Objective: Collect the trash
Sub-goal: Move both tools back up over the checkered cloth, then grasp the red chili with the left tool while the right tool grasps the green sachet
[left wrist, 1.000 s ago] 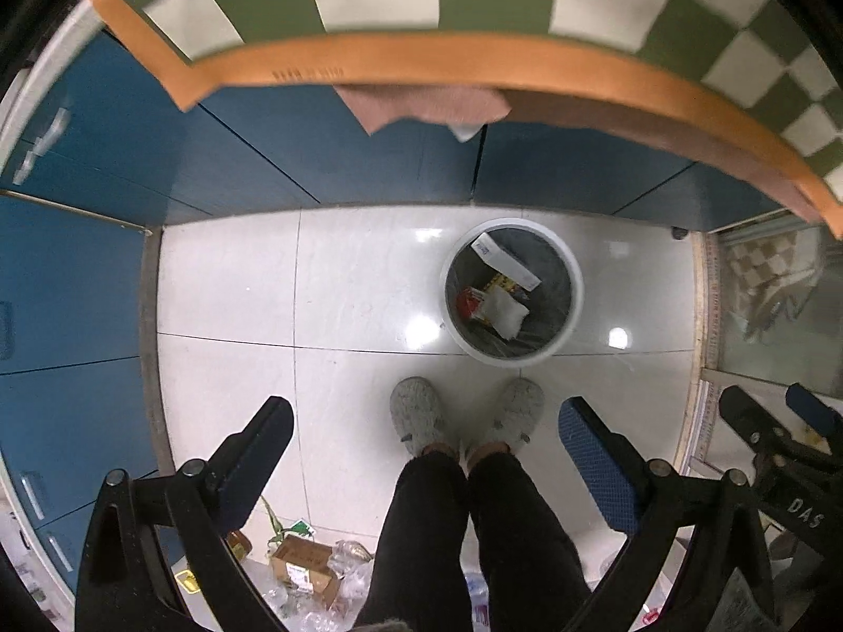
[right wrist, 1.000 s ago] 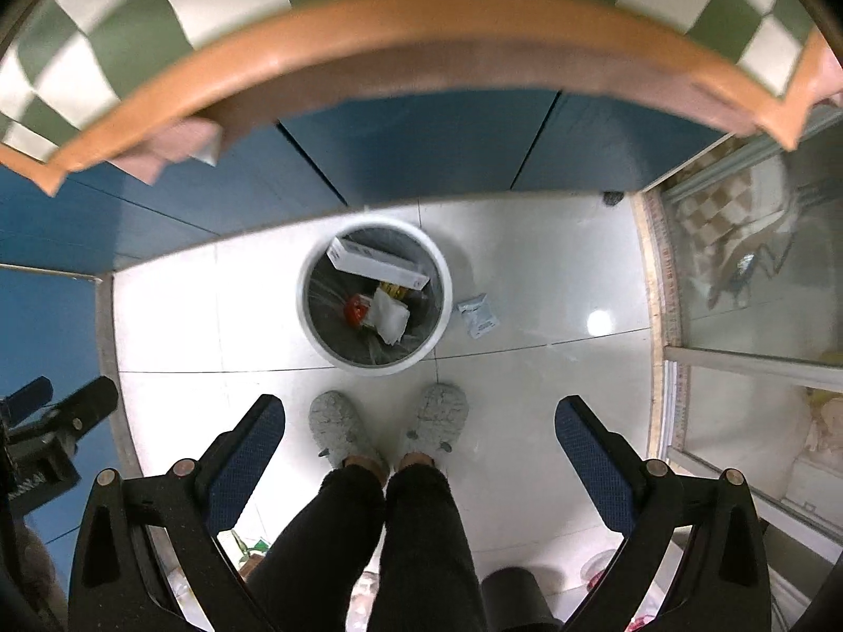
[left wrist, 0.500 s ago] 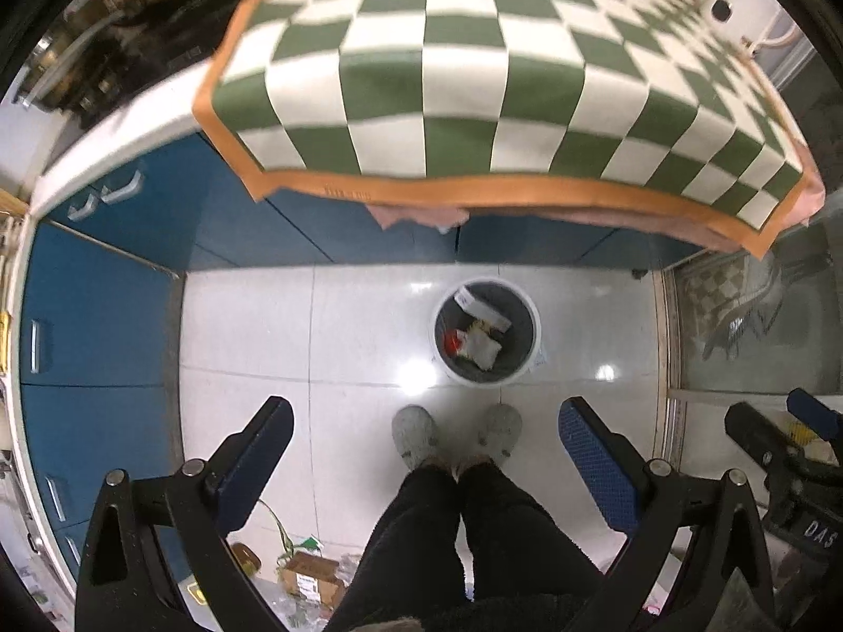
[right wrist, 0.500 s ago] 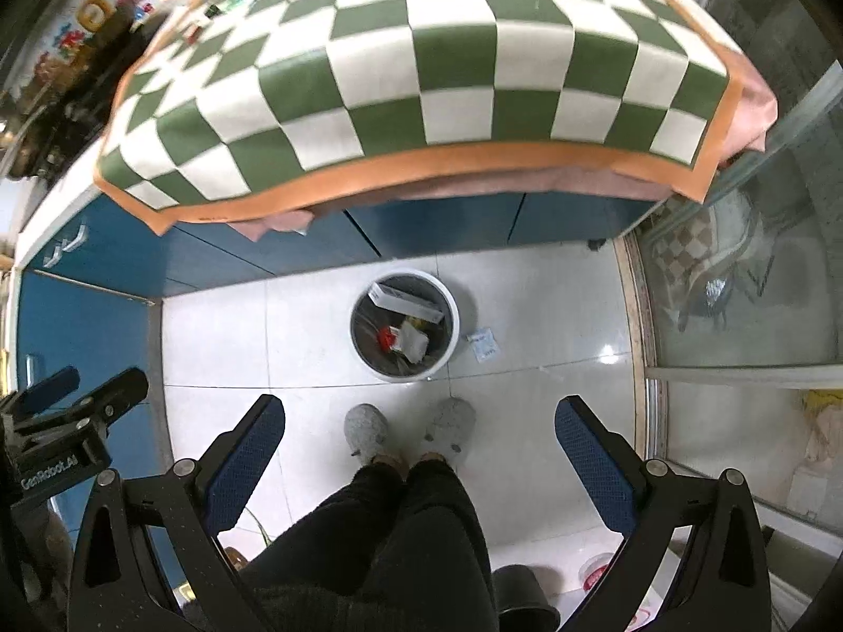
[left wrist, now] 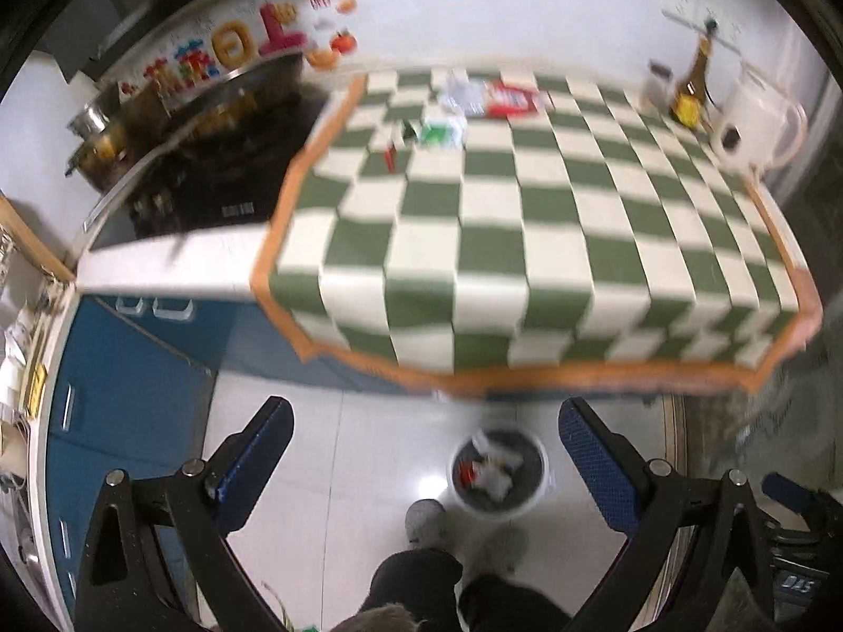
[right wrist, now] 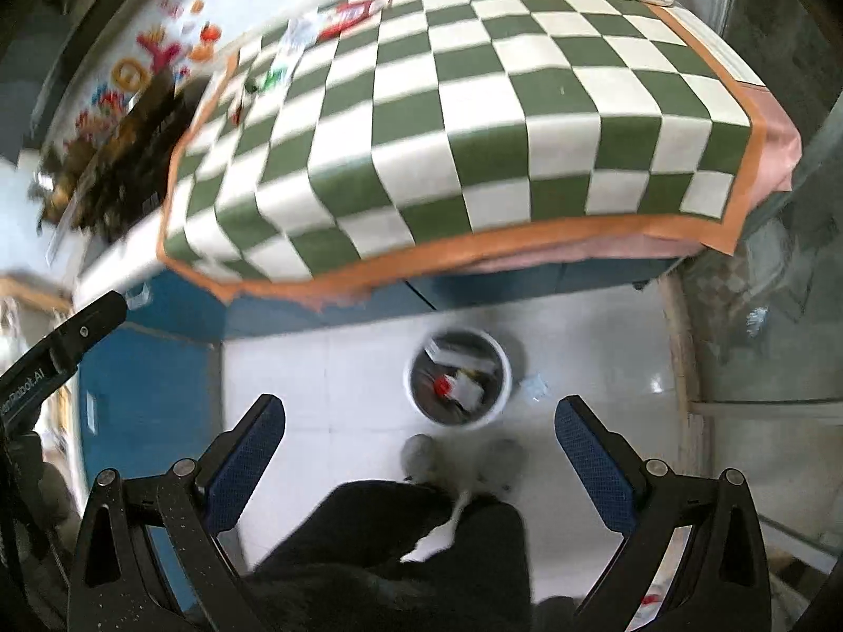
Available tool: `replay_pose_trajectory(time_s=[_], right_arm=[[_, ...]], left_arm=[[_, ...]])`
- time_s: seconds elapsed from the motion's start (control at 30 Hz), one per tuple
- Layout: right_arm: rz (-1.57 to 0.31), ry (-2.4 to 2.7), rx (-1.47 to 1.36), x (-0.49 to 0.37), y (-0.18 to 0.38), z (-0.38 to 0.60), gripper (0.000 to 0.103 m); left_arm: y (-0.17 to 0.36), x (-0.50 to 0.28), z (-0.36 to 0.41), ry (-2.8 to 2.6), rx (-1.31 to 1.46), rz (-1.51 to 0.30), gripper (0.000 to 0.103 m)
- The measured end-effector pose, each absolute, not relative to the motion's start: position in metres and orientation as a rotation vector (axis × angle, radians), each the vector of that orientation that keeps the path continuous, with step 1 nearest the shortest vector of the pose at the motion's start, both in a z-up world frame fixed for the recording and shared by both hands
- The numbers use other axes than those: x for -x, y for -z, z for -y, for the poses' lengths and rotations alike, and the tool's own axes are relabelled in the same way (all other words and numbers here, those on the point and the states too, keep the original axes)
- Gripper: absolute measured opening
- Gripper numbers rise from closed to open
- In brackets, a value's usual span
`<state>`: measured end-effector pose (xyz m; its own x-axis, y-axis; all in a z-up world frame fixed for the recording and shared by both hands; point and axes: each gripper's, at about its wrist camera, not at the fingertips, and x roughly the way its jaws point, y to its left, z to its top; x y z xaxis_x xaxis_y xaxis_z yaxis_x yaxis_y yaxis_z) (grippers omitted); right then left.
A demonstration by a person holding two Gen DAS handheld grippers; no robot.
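A white trash bin (left wrist: 498, 474) with several wrappers inside stands on the tiled floor below the table; it also shows in the right wrist view (right wrist: 457, 386). A small wrapper (right wrist: 533, 387) lies on the floor right of the bin. Trash lies at the far left of the green checked tablecloth (left wrist: 527, 231): a red and white packet (left wrist: 508, 99), a clear wrapper (left wrist: 461, 92), a green and white packet (left wrist: 437, 131) and a small red piece (left wrist: 390, 158). My left gripper (left wrist: 424, 437) and right gripper (right wrist: 419, 432) are both open and empty, high above the floor.
A white kettle (left wrist: 753, 121) and a brown bottle (left wrist: 693, 89) stand at the table's far right. A stove with pots (left wrist: 174, 147) is left of the table. Blue cabinets (left wrist: 131, 384) run along the left. The person's legs and slippers (right wrist: 416, 453) are beside the bin.
Both grippers have risen and tilted up from the bin, so the tabletop and its trash have come into view. Both stay open and empty.
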<state>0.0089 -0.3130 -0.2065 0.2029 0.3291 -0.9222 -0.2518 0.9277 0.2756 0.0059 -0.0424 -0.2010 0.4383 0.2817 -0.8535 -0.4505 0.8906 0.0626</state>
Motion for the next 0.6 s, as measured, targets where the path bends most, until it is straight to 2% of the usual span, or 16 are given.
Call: replay_pose_trajectory(time_s=[0.3,0.37,0.4,0.43,0.47,0.53,0.6], right_arm=[[-1.261,-0.396,-0.166,-0.134,0.193,0.258,0.102],[-1.241,-0.369,-0.17,-0.164,0.193,0.236,0.093],[-1.243,-0.354,-0.169,-0.18,0.196,0.223,0.081],[-1.253,-0.348,-0.175,-0.195,0.2,0.209,0.069],[-1.267,-0.346,-0.18,-0.214,0.205,0.192,0.065],[-1.28,-0.336,-0.158,-0.241,0.213,0.163,0.063],[-1.29,-0.329,-0.12,-0.268,0.221,0.13,0.063]], left_arm=[[0.219,-0.127,-0.093,-0.484,0.289,-1.078,0.103],[0.234,-0.162,-0.131,-0.461,0.34,-1.104,0.102],[0.242,-0.178,-0.147,-0.45,0.359,-1.12,0.102],[0.253,-0.2,-0.165,-0.433,0.374,-1.142,0.099],[0.261,-0.216,-0.175,-0.402,0.387,-1.164,0.096],[0.282,-0.251,-0.195,-0.357,0.398,-1.218,0.074],[0.299,-0.277,-0.205,-0.278,0.408,-1.253,0.068]])
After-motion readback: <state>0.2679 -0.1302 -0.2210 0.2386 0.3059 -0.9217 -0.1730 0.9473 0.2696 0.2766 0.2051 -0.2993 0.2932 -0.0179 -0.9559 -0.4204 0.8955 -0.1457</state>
